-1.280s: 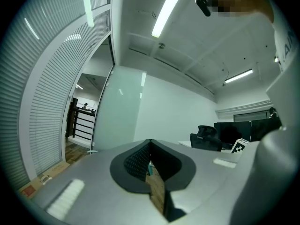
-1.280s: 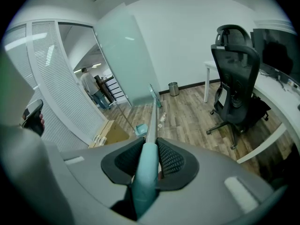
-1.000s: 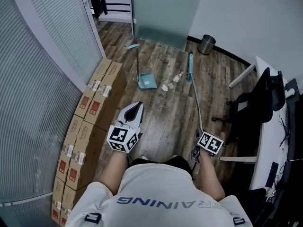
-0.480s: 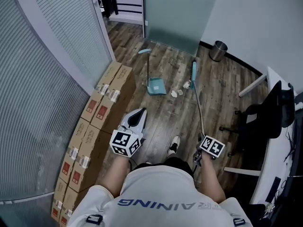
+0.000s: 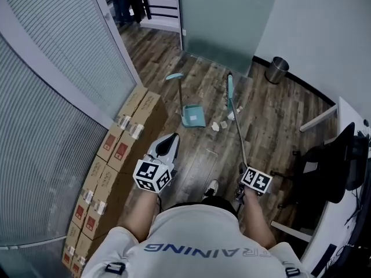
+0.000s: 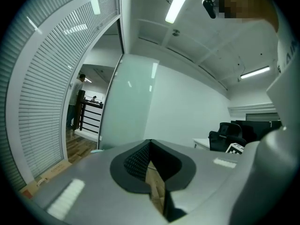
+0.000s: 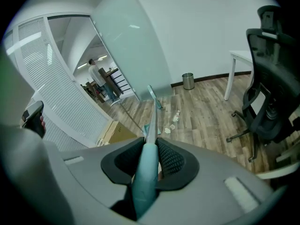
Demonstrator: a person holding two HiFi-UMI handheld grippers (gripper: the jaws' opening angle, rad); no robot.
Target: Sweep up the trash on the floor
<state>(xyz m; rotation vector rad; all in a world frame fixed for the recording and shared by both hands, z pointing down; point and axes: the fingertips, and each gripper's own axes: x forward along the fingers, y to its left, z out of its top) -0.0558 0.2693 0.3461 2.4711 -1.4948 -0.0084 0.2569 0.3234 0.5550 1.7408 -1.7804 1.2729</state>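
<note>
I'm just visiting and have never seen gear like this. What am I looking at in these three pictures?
There is no robot: a person holds a two-jaw gripper in each hand. The downward picture comes from a camera on the person's head; the other two come from cameras riding on each gripper. The left gripper is shut and empty. The right gripper is clamped on the handle of a teal broom. On the floor lie scraps of trash beside a teal dustpan, with cardboard boxes nearby.

Even ceiling-strip lighting, fisheye-warped gripper views, perhaps slightly soft.
</note>
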